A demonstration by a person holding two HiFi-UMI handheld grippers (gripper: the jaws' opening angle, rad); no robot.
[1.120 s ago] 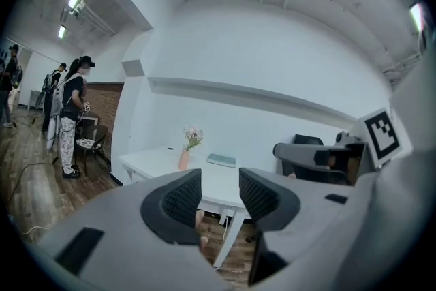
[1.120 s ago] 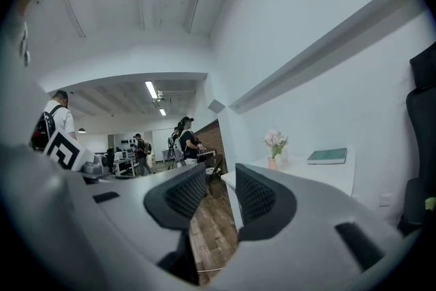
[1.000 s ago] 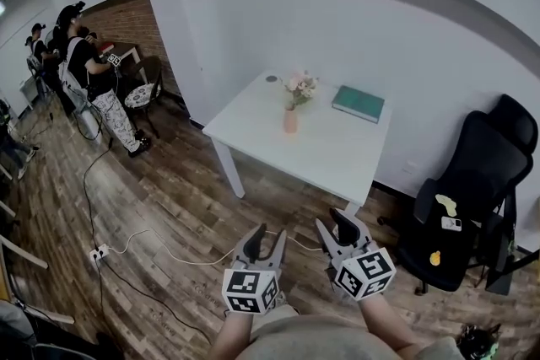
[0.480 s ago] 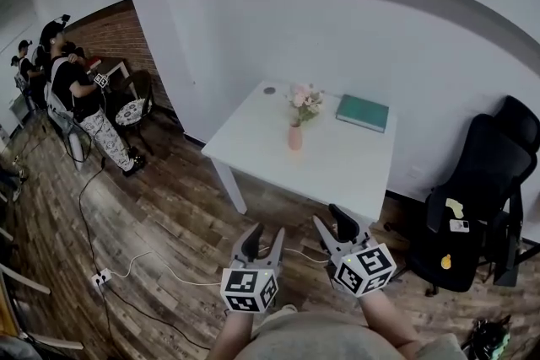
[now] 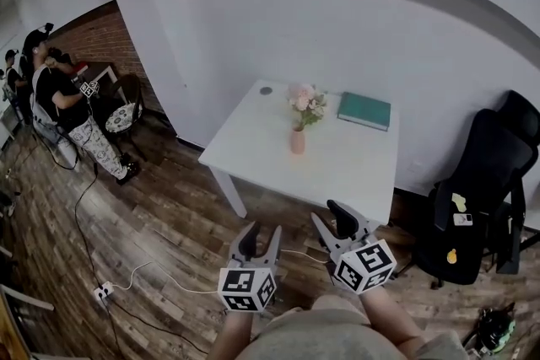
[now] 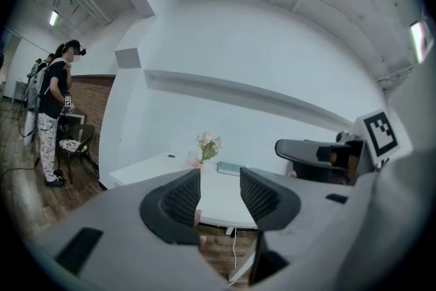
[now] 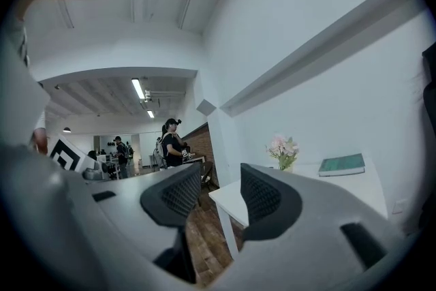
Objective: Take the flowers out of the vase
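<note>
Since a second earlier we had walked closer to the counter (image 5: 253,139). Our left gripper (image 5: 262,230) and right gripper (image 5: 327,213) both stood wide open and empty, well short of the pink vase (image 5: 298,142) holding the flowers (image 5: 306,104). Pulling the stems sideways could topple that vase. A green book (image 5: 364,110) lay right of the vase, a black chair (image 5: 489,173) farther right; nothing blocked our reach.

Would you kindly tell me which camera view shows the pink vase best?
The head view: the whole vase stands unobstructed on the white table. In both gripper views a jaw hides most of it, leaving mainly the flowers visible.
</note>
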